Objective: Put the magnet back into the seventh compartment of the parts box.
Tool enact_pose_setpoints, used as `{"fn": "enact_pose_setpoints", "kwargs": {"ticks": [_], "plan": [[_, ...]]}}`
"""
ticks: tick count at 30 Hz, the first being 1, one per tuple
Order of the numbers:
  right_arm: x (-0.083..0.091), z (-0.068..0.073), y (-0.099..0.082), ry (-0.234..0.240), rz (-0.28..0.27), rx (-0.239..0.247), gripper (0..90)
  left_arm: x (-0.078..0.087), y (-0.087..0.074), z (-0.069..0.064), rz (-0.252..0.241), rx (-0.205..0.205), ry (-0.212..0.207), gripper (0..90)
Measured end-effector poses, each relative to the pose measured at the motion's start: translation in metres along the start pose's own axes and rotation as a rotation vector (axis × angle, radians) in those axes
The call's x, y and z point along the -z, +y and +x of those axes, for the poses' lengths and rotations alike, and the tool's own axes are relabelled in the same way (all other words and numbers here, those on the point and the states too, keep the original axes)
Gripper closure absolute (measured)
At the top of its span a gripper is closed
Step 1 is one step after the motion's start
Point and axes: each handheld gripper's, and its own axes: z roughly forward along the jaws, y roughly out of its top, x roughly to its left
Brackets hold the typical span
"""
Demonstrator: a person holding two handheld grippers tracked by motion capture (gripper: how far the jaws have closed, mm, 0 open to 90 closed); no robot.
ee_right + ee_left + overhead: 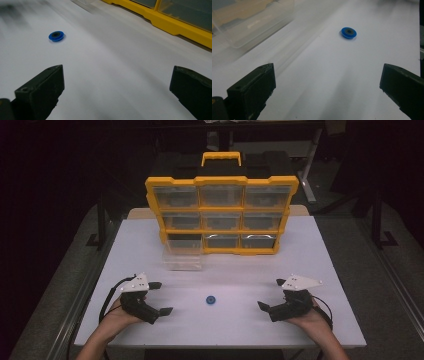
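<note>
A small blue disc with a dark centre lies flat on the white table, midway between my two grippers. The left gripper stands open to the disc's left, its jaws wide apart with nothing between them. The right gripper stands open to the disc's right, also empty. In the left gripper view the disc lies ahead and to the right of the gripper. In the right gripper view the blue disc lies ahead and to the left of that gripper.
A yellow organiser with clear drawers stands at the back of the table. One clear drawer is pulled out and rests on the table in front of its lower-left slot; it appears again in the left gripper view. The table's front edge is close to my hands.
</note>
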Motion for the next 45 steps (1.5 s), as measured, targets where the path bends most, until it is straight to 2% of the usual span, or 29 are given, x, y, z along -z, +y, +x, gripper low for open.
{"fn": "enact_pose_setpoints", "kwargs": {"ticks": [5,16,24,30,45], "plan": [[0.0,0.0,0.0,0.006,0.003,0.0,0.0,-0.003,0.002,-0.002,-0.013,0.009,-0.012,0.0],[-0.001,0.0,0.0,0.011,0.005,0.001,0.0,-0.014,0.008,-0.005,-0.001,0.006,-0.052,0.1],[-0.001,0.0,0.0,0.014,0.0,0.007,0.0,-0.017,0.012,-0.008,-0.013,-0.011,-0.045,0.1],[-0.002,0.002,0.0,0.017,0.006,0.005,0.0,-0.022,0.014,-0.01,0.003,-0.033,-0.048,0.1],[-0.002,0.002,0.0,0.022,0.005,0.003,0.0,-0.027,0.019,-0.01,-0.026,-0.027,-0.056,0.1]]}}
